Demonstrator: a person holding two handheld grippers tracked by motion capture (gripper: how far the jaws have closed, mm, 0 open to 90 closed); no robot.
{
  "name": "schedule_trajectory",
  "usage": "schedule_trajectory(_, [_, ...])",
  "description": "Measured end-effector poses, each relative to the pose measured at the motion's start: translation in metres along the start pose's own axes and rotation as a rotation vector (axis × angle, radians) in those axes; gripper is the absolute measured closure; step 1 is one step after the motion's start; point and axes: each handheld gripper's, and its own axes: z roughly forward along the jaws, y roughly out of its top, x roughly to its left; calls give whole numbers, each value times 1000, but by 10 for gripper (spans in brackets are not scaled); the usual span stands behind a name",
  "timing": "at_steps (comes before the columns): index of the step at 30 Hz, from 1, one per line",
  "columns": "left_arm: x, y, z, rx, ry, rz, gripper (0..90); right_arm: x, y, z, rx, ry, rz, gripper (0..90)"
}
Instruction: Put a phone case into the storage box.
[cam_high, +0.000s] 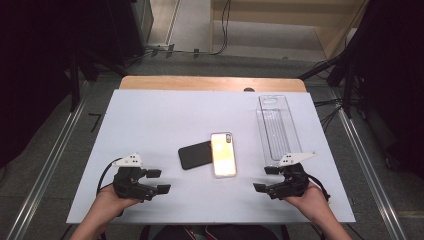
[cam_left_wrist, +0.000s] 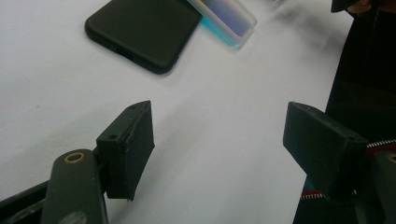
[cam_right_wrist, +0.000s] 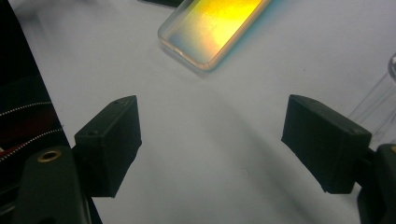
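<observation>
Iridescent phone case (cam_high: 223, 154) overlaps black phone case (cam_high: 195, 155); left gripper (cam_high: 159, 181) and right gripper (cam_high: 266, 179) gape empty.

A white table top (cam_high: 150, 120) lies on a wooden board (cam_high: 210, 83). Grey floor (cam_high: 60, 150) with metal rails (cam_high: 370, 165) flanks it; dark curtains (cam_high: 35, 65) hang both sides, pale wood furniture (cam_high: 320, 20) beyond.

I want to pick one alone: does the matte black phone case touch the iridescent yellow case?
Touching: in the high view the black phone case meets the iridescent case edge to edge, without white table between them.
</observation>
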Motion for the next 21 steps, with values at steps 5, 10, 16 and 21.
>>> schedule_trajectory(5, [1,0,-1,-6,7,-7,248,0,0,1,6,3,1,178])
schedule_trajectory(10, [1,0,-1,-7,10,-8,248,0,1,1,7,6,4,177])
schedule_trajectory(16, [2,1,-1,-13,10,-15,248,1,0,1,9,6,2,178])
schedule_trajectory(21, [2,2,-1,-17,13,-19,247,3,0,2,7,9,4,177])
